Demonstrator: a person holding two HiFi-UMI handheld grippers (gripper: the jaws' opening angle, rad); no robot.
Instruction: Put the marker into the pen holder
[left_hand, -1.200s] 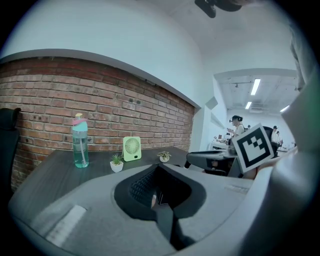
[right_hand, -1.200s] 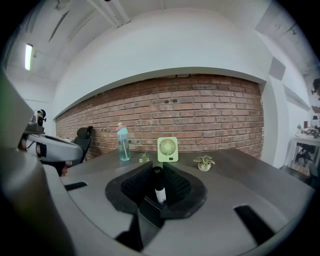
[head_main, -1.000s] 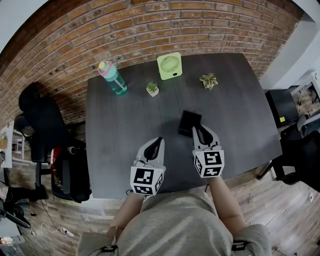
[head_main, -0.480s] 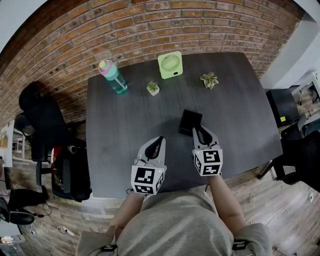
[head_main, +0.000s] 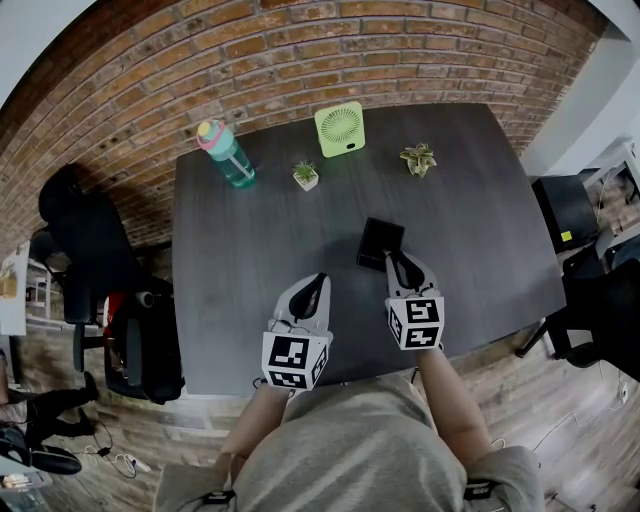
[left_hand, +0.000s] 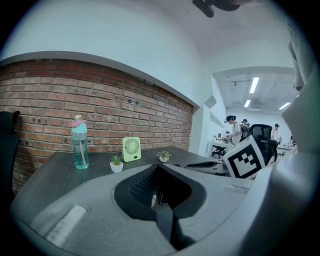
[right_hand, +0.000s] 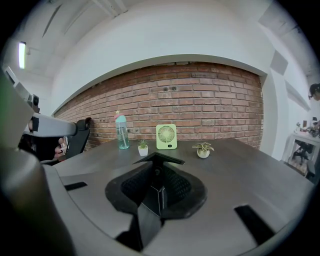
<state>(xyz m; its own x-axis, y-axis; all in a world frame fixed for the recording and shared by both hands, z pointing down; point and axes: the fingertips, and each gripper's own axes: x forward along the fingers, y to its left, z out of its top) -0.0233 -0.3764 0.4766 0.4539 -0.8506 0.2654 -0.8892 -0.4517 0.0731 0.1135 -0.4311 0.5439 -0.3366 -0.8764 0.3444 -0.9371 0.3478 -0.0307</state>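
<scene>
- The marker (right_hand: 156, 176), a dark slim thing, was clamped between the closed jaws of the right gripper (head_main: 402, 265). Its long axis ran forward along the jaws.
- The pen holder (head_main: 380, 241), a black square cup, stood on the dark worktop (head_main: 250, 260) directly ahead of those jaws. Its near rim was just beyond the marker's far end, so close that touching could not be ruled out.
- The coming move seemed to depend on lining the marker's free end up over that opening.
- The left gripper (head_main: 315, 288) hung beside the right one, farther from the holder. Its jaws were together, with nothing nameable between them.
</scene>
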